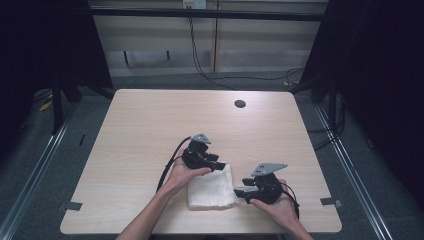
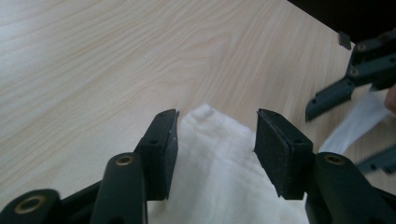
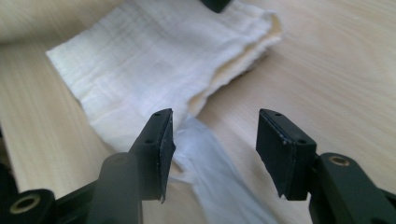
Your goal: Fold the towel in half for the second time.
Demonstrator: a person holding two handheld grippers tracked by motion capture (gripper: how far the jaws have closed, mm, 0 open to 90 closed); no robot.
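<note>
A folded white cloth (image 1: 212,189) lies flat on the wooden table (image 1: 150,120), near its front edge. My left gripper (image 1: 219,164) hovers at the cloth's far corner and stands open. In the left gripper view the cloth (image 2: 210,158) spreads between and below the jaws of the left gripper (image 2: 217,123), and neither pad presses on it. My right gripper (image 1: 240,192) is at the cloth's right edge, also open. In the right gripper view a thin loose layer of the cloth (image 3: 154,65) runs under the gap of the right gripper (image 3: 215,126), free of the pads.
A round cable hole (image 1: 240,104) sits near the table's far edge. Bare wood stretches to the left and beyond the cloth. Black frame posts stand at both sides of the table, and cables (image 1: 200,65) run across the floor behind it.
</note>
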